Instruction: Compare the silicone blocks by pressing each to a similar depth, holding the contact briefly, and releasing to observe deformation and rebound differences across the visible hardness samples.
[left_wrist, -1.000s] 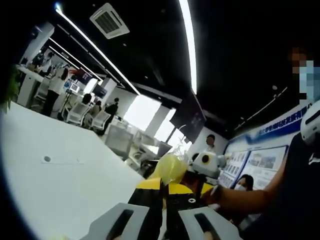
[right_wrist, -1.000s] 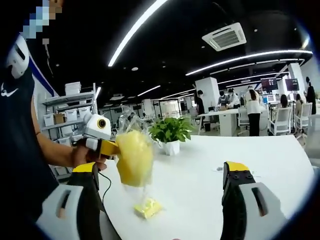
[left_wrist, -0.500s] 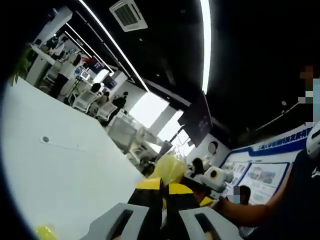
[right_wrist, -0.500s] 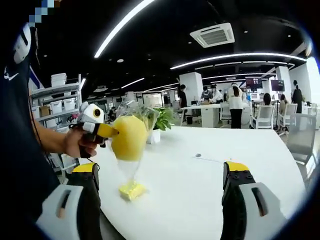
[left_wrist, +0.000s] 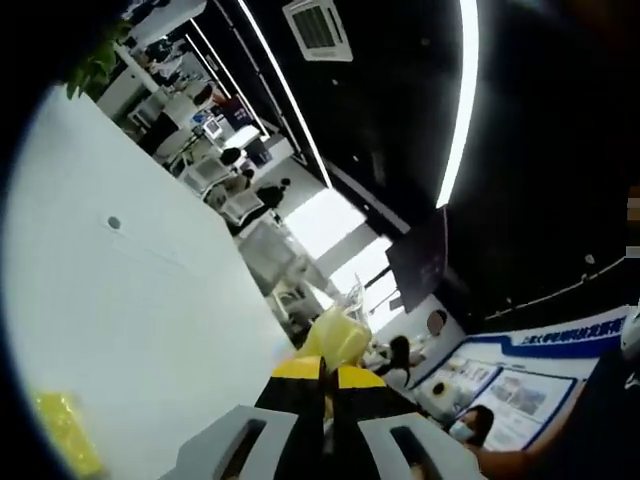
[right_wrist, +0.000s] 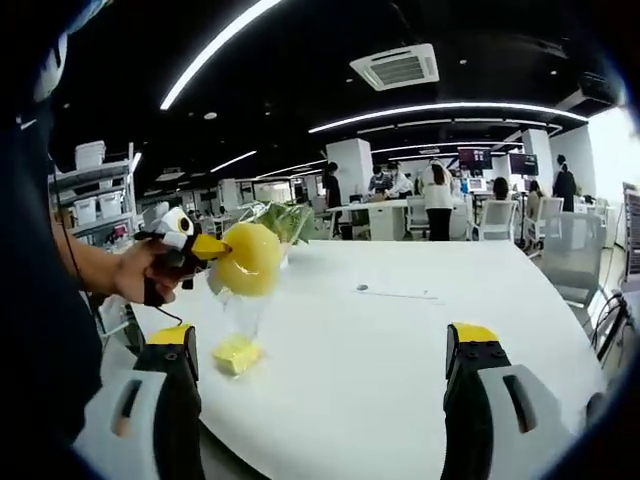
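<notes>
- The white counter spreads wide through the right gripper view and takes up the left side of the left gripper view; a small round dark spot sits in its surface at mid-distance.
- A blue wall board at the far right of the left gripper view carries writing too blurred to read.
- A person's hand reaches in from the left of the right gripper view, forearm level, gripping the left gripper above the near left part of the counter.
- The right gripper stands wide open, its two yellow-tipped jaws far apart with nothing between them.
- The left gripper has its jaws pressed together on the clear bag holding a yellow silicone block; the bag hangs in the air just beyond the jaw tips.
- A potted green plant stands on the counter behind the lifted block.
- A second, smaller yellow silicone piece lies flat on the counter, below the lifted block and apart from it.
</notes>
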